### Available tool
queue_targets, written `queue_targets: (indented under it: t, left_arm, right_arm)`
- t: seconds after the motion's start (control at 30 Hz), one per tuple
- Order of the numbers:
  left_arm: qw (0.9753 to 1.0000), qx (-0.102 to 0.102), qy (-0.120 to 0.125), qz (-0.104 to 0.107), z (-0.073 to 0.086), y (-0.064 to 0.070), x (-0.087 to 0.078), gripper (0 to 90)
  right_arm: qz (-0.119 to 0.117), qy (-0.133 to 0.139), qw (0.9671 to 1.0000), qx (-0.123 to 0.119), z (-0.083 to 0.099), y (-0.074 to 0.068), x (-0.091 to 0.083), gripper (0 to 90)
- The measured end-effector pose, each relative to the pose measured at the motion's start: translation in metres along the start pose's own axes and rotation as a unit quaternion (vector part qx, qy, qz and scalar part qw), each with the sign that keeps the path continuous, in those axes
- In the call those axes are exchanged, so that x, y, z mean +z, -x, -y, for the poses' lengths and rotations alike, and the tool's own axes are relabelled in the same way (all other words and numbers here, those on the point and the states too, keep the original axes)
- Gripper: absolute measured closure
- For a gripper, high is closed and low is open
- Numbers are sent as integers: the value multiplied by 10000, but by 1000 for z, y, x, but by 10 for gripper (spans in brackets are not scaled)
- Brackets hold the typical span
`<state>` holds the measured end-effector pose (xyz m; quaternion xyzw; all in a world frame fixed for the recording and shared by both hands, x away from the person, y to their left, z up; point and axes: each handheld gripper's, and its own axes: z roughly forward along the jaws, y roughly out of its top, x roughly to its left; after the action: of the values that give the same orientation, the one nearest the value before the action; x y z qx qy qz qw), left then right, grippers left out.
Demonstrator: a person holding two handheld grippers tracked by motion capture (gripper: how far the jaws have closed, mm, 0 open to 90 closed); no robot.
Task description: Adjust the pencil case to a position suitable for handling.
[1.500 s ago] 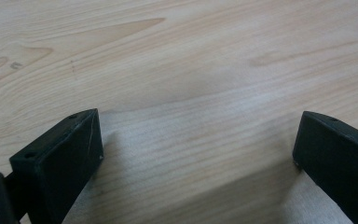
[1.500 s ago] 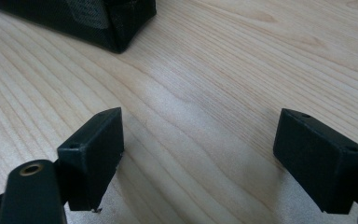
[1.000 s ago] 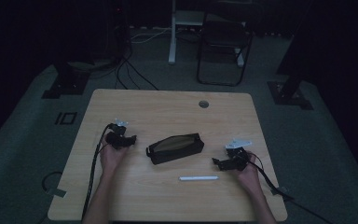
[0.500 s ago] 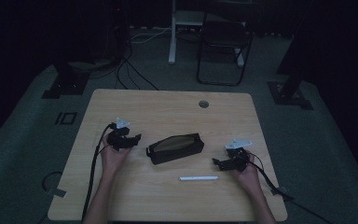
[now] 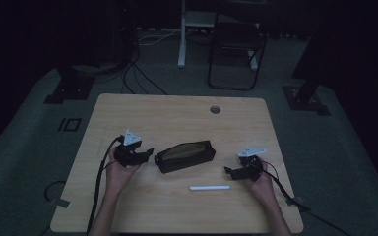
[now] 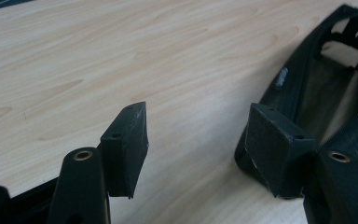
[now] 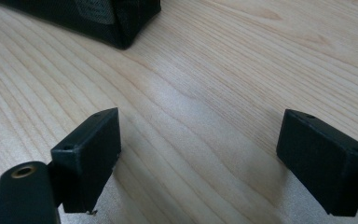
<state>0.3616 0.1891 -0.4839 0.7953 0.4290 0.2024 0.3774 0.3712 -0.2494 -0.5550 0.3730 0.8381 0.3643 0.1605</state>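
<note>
Centrally on the table (image 5: 177,113) lies the pouch (image 5: 184,156), a dark zip case with its mouth open, its long axis running from about 8 to 2 o'clock. It looks soft and light: fabric walls that will sag and fold rather than hold shape, so a pinch on the flat side would likely just gather cloth. The firmer places to grip, by my judgement, are the stitched zip edge or the end nearest the left gripper, where the seam gives some body.

At 5 o'clock of the pouch, well apart from it, lies a pen (image 5: 209,187), thin, white, stiff and apt to roll.

The left gripper (image 5: 146,155) sits at the pouch's 9 o'clock end. Its jaws stand wide apart and hold nothing; in the left gripper view one pad (image 6: 274,147) is just beside the pouch's end, whether touching I cannot tell.

The right gripper (image 5: 229,170) rests at 3 o'clock of the pouch, apart from it, jaws also spread wide over bare wood, empty.
</note>
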Motion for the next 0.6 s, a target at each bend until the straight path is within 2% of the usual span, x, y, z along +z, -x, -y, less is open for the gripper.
queue_targets:
  t: [0.13,0.43,0.53,0.6]
  left_arm:
    - [9999,72,-122,39,6,6,-1,393]
    - [9990,313,-167,272,10,24,-1,392]
    - [9992,343,-147,149,10,26,-1,393]
    - [9996,256,-112,73,9,22,-1,394]
  right_arm:
    - [-1,1,10000,1,0,0,0,138]
    - [0,1,10000,2,0,0,0,138]
    - [-1,1,10000,1,0,0,0,138]
    - [-1,1,10000,2,0,0,0,138]
